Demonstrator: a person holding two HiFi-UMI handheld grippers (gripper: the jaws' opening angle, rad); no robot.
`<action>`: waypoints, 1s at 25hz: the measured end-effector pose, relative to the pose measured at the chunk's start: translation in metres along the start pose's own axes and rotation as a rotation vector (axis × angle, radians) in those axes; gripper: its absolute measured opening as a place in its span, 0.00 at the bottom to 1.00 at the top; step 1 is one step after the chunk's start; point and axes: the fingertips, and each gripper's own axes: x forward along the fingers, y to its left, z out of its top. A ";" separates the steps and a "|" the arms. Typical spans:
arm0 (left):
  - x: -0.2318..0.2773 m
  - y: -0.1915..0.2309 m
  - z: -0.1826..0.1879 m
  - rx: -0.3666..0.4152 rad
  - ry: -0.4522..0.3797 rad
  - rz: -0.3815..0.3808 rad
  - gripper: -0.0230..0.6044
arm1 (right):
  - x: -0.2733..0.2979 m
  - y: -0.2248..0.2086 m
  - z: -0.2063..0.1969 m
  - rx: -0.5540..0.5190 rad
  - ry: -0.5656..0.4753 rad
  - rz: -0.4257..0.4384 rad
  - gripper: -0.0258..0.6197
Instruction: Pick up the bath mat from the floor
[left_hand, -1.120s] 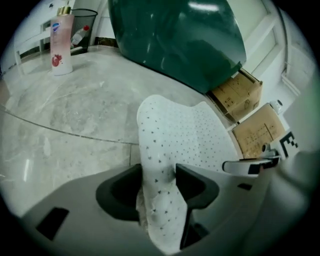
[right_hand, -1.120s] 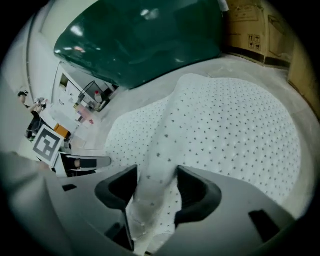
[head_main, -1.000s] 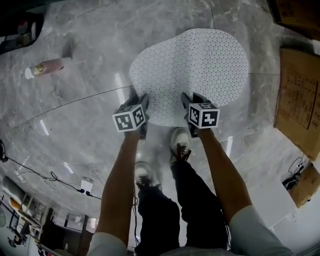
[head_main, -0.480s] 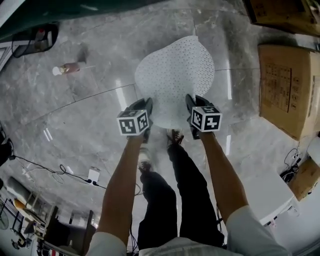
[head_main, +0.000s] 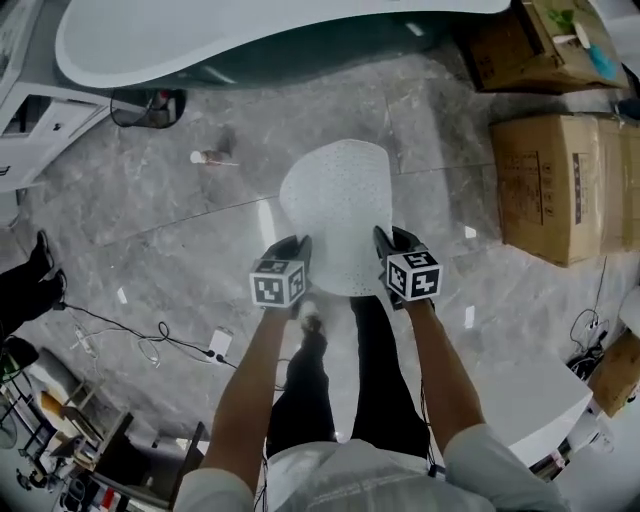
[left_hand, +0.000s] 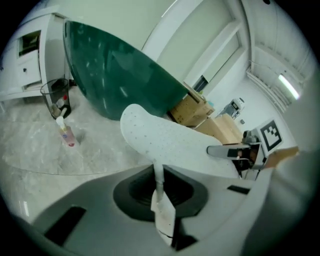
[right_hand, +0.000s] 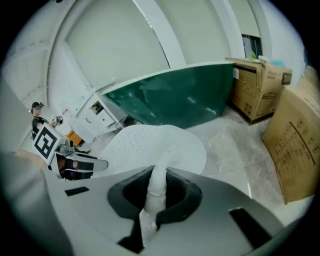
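**One bath mat held by two grippers above a marble floor**

One bath mat (head_main: 340, 215), a thin white sheet with a rounded outline and a regular pattern of small dark perforations, extends forward in the air above the floor (head_main: 150, 230), clear of it. Two grippers hold its near edge, one at each corner. The left gripper (head_main: 295, 250) is clenched on the mat's left corner; in the left gripper view the edge is pinched into a narrow upright fold between the closed jaws. The right gripper (head_main: 385, 240) is likewise clamped on the right corner, with the sheet bunched into a thick fold between its jaws. Each gripper carries one cube with square black-and-white markers. The floor is glossy grey marble tile. Beyond the mat stands one curved tub (head_main: 250, 40), dark green with a white rim. One small bottle (head_main: 208, 157) lies on the floor to the left. Three brown cardboard boxes (head_main: 545, 185) sit at the right (the third only partly in frame).
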 end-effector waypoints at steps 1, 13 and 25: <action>-0.020 -0.006 0.006 0.012 -0.018 0.003 0.10 | -0.014 0.012 0.005 -0.004 -0.008 0.003 0.09; -0.255 -0.118 0.087 0.208 -0.339 -0.033 0.10 | -0.225 0.139 0.095 -0.144 -0.267 -0.055 0.09; -0.432 -0.219 0.146 0.508 -0.647 -0.022 0.10 | -0.414 0.240 0.182 -0.400 -0.614 -0.064 0.09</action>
